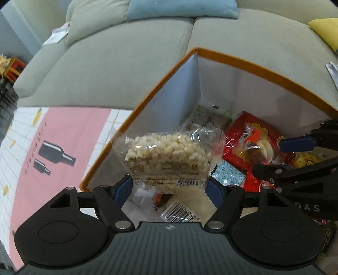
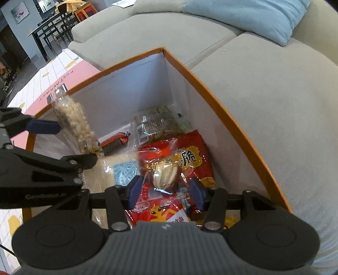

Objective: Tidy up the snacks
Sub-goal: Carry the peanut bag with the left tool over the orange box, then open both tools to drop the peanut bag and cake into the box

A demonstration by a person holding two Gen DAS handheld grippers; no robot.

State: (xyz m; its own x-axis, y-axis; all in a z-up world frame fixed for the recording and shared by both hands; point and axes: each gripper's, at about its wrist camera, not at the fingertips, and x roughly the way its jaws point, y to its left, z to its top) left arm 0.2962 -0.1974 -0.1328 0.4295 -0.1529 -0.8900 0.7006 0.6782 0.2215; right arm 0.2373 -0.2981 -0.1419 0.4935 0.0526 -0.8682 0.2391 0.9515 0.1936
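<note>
My left gripper [image 1: 170, 188] is shut on a clear pack of puffed rice cake [image 1: 166, 156] and holds it above the left part of an orange-rimmed white box [image 1: 243, 61]. The pack also shows in the right wrist view [image 2: 74, 122]. My right gripper [image 2: 165, 191] is shut on a small clear-wrapped snack [image 2: 165, 176], low over a red snack bag [image 2: 186, 156] inside the box [image 2: 211, 88]. The right gripper shows at the right of the left wrist view [image 1: 281, 155].
The box holds several more packs: a green-brown cracker pack [image 2: 156, 124], a sausage [image 2: 115, 141], a pale blue packet [image 2: 125, 171]. A grey sofa [image 2: 274, 95] with a blue cushion [image 2: 249, 17] lies behind. A pink and white mat [image 1: 52, 148] lies left.
</note>
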